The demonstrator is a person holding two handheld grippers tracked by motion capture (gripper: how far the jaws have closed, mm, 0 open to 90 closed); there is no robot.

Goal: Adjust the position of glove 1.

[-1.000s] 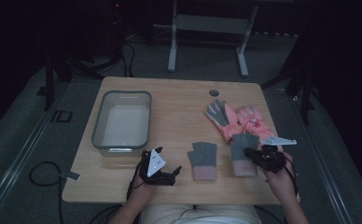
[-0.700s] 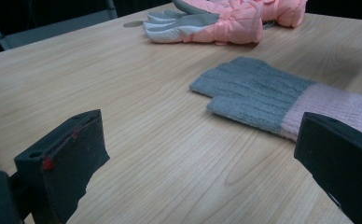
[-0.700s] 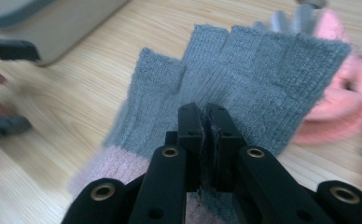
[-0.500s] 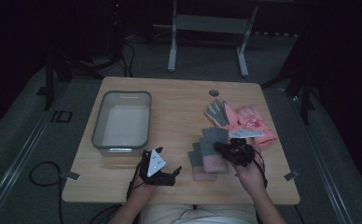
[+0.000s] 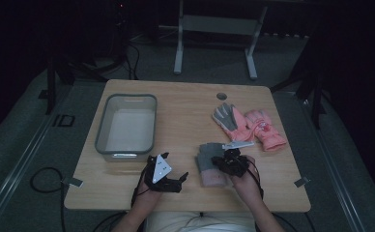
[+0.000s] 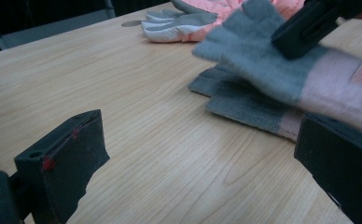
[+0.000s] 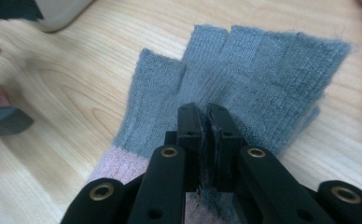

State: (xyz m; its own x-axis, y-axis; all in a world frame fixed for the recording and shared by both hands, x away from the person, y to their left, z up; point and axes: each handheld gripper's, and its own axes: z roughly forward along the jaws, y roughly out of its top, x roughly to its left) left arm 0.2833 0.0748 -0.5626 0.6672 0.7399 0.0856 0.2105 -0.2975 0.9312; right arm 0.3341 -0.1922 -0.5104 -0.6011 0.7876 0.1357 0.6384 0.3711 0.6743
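Fingerless glove, fuzzy grey knit with a pink cuff, hangs pinched in the right claw just above its twin, which lies flat below. Left claw sits spread nearby over bare pale wood-grain tabletop. Beyond lie padded pink ski gloves and a clear rectangular plastic bin; the room around is dark.
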